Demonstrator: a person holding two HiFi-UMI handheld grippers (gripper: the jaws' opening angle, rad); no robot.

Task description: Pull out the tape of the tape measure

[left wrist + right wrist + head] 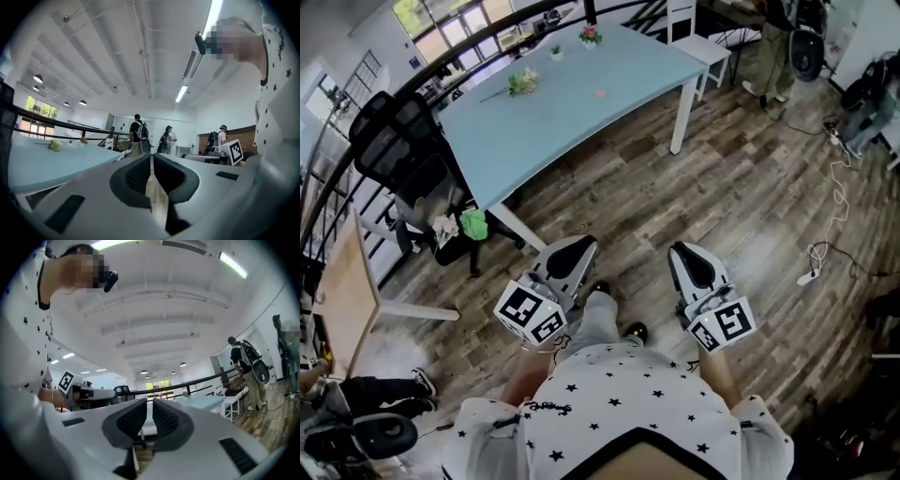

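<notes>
No tape measure shows in any view. In the head view both grippers are held level close to the person's body, above the wooden floor. My left gripper point(577, 246) point(152, 157) has its jaws almost together, only a thin slit between the dark pads, and nothing in them. My right gripper point(683, 251) point(149, 402) looks the same, with a narrow slit and nothing held. The light blue table point(572, 103) stands ahead of both grippers. Small flower bunches point(522, 82) lie on it.
A black office chair point(403, 159) stands at the table's left end, a white stool point(705, 47) at its far right. A cable with a power strip point(811, 276) trails on the floor at right. A wooden tabletop point(342, 291) lies at left. People with backpacks point(138, 133) stand farther off.
</notes>
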